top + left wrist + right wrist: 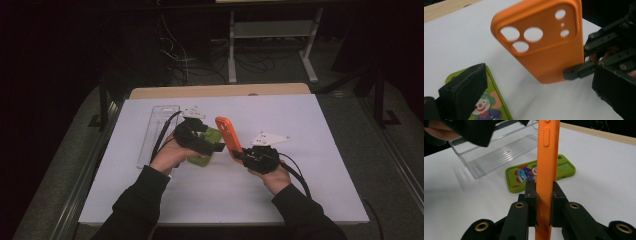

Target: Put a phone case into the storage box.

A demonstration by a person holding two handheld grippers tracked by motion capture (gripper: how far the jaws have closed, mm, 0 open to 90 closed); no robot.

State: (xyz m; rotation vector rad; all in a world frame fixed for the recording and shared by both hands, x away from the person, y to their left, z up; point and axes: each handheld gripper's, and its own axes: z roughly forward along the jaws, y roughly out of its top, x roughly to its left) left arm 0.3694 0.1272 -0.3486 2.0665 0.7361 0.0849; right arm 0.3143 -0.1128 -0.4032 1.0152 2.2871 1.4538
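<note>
in the high view the left gripper [210,142] covers most of the green case [204,160], so its picture is too small to read. in the left gripper view the lower part of this case is cut off by the bottom edge. in the right gripper view the orange case [547,170] hides the middle of the green case, and its top leaves the frame. the clear tray [496,152] is partly behind a blurred gripper.

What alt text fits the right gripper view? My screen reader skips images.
The right gripper clamps an orange phone case upright by its edges above a white table. Behind lie a green phone case and a clear tray.
</note>
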